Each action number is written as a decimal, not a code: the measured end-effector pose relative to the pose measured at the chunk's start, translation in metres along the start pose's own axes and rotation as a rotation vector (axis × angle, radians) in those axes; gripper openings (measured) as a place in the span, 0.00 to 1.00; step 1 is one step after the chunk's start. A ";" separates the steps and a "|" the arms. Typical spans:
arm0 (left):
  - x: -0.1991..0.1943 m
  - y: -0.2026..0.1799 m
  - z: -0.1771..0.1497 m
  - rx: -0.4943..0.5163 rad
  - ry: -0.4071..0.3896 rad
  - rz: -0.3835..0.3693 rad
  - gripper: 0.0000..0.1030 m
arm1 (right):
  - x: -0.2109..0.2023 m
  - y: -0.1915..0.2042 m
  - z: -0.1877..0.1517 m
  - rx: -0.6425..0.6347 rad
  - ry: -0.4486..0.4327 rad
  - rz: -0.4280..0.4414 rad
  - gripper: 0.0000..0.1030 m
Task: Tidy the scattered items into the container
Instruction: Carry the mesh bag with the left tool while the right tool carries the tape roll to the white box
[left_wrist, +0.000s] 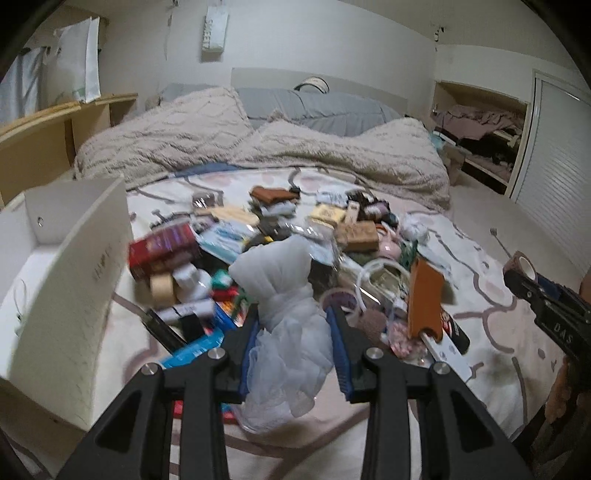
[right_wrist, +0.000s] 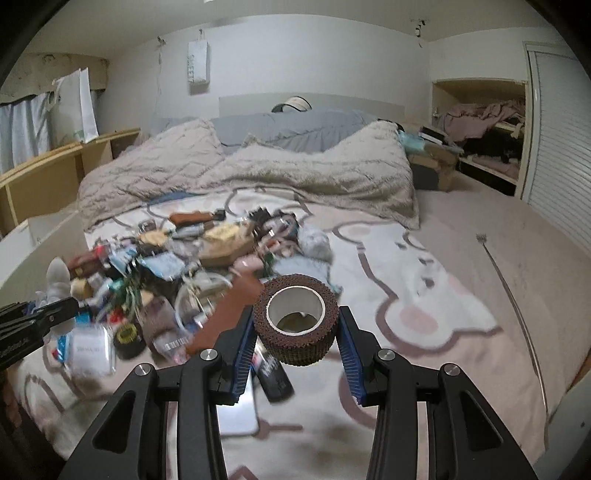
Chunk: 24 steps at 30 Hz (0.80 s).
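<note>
Working over a wide bed, using its patterned cover as the sorting surface and leaving the fluffy blanket bunched toward the headboard, out of the way.

Keeping a white box at the left edge of the bed, open side up and just beside the clutter, probably so that each carry stays short. Showing almost nothing inside it apart from a thin wire loop, so judging the tidying as barely begun.

Leaving a dense heap of packets, cartons and small odds and ends in the middle of the cover, waiting to be sorted.

Clenching the left gripper on a white mesh bundle, pinching it at the gathered waist where the soft stuff is tightest, letting the loose folds spill below the blue pads. Holding it near the box, likely the first to go in.

Grasping a brown tape roll with the right gripper, pads squeezing its outer wall from both sides, hole facing up, clear of the cover and to the right of the heap, well apart from the box, so needing a longer reach across.
</note>
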<state>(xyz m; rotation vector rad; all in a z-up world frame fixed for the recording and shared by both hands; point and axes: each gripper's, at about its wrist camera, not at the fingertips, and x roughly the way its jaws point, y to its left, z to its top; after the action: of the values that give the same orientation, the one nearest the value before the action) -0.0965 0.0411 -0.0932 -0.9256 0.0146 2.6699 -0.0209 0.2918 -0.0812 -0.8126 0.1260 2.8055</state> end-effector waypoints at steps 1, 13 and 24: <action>-0.003 0.003 0.004 0.004 -0.010 0.005 0.34 | 0.001 0.002 0.005 0.000 -0.003 0.010 0.42; -0.029 0.042 0.029 -0.023 -0.062 0.020 0.34 | 0.006 0.033 0.049 0.006 -0.029 0.115 0.42; -0.050 0.098 0.044 -0.088 -0.097 0.100 0.34 | 0.016 0.083 0.071 -0.061 -0.001 0.217 0.42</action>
<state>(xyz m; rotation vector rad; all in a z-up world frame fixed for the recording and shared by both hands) -0.1155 -0.0618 -0.0372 -0.8405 -0.0807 2.8253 -0.0903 0.2238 -0.0288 -0.8583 0.1358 3.0263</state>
